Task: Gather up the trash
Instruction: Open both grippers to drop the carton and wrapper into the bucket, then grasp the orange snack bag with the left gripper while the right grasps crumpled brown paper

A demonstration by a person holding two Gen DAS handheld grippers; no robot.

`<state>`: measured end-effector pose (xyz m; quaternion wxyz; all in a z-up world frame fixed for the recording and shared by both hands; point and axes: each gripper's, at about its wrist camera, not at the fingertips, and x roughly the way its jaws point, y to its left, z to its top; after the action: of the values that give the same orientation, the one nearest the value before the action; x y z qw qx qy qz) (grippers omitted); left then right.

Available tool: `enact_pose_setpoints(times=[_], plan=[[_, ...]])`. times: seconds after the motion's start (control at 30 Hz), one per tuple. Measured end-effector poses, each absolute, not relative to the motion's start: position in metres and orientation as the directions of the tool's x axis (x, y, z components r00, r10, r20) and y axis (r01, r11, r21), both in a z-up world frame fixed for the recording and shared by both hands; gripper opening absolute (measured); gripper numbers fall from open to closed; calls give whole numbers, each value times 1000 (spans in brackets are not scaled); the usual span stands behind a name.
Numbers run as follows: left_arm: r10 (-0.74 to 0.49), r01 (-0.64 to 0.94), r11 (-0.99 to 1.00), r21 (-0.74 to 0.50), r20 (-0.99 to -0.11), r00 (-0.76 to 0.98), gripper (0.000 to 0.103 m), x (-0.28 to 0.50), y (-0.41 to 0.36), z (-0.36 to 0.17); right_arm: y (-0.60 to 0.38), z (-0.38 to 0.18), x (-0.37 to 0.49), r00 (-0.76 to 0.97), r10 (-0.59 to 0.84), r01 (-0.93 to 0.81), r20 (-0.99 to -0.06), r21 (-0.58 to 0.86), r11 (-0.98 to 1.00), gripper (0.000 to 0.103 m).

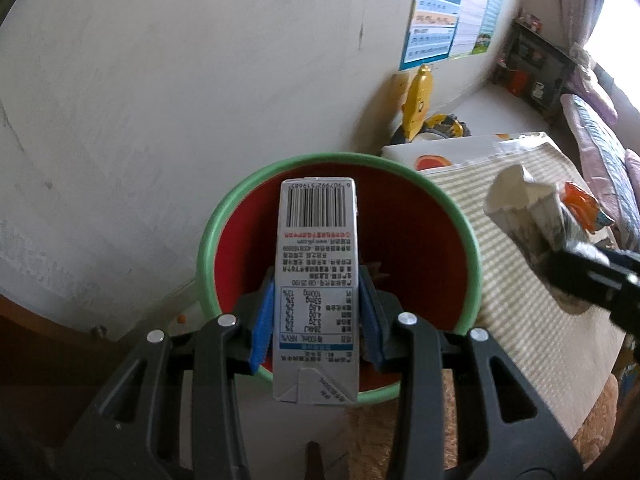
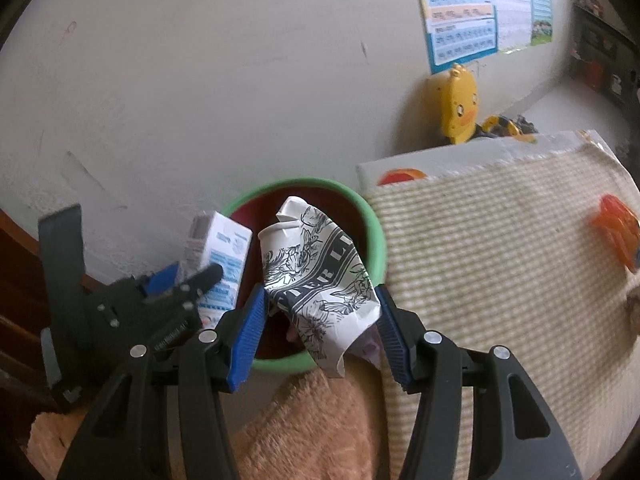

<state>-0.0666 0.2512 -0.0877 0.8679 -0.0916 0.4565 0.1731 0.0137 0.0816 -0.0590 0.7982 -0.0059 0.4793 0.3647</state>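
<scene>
My left gripper (image 1: pixel 316 312) is shut on a white milk carton (image 1: pixel 316 280) with a barcode, held over the mouth of a red bin with a green rim (image 1: pixel 456 208). My right gripper (image 2: pixel 320 324) is shut on a crumpled white paper cup (image 2: pixel 316 276) with black print, held above the near edge of the same bin (image 2: pixel 372 216). The right gripper and its cup (image 1: pixel 520 204) show at the right of the left wrist view. The left gripper with the carton (image 2: pixel 220 256) shows left of the bin in the right wrist view.
A striped beige cloth (image 2: pixel 500 260) covers the surface right of the bin, with an orange wrapper (image 2: pixel 616 228) on it. A brown fuzzy fabric (image 2: pixel 320 420) lies in front. A yellow duck toy (image 2: pixel 458 104) stands against the white wall behind.
</scene>
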Motion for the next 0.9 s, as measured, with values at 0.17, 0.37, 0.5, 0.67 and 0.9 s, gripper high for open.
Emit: enact_pose_setpoints(times=[0.17, 0.37, 0.5, 0.67, 0.9], plan=[[230, -420, 907, -7, -830, 508, 58, -67, 260, -90, 95, -56, 24, 260, 619, -588, -741, 387, 710, 64], [241, -429, 903, 5, -832, 499, 65, -67, 258, -92, 54, -66, 35, 340, 551, -547, -762, 316, 775, 65], [233, -416, 909, 7, -836, 497, 65, -64, 246, -95, -35, -82, 63, 493, 332, -346, -804, 169, 923, 65], [189, -360, 933, -9, -839, 511, 68, -46, 211, -94, -166, -93, 94, 572, 93, 4, -815, 116, 993, 76], [63, -131, 991, -12, -833, 549, 69, -8, 114, -84, -237, -146, 139, 450, 34, 131, -892, 104, 986, 75]])
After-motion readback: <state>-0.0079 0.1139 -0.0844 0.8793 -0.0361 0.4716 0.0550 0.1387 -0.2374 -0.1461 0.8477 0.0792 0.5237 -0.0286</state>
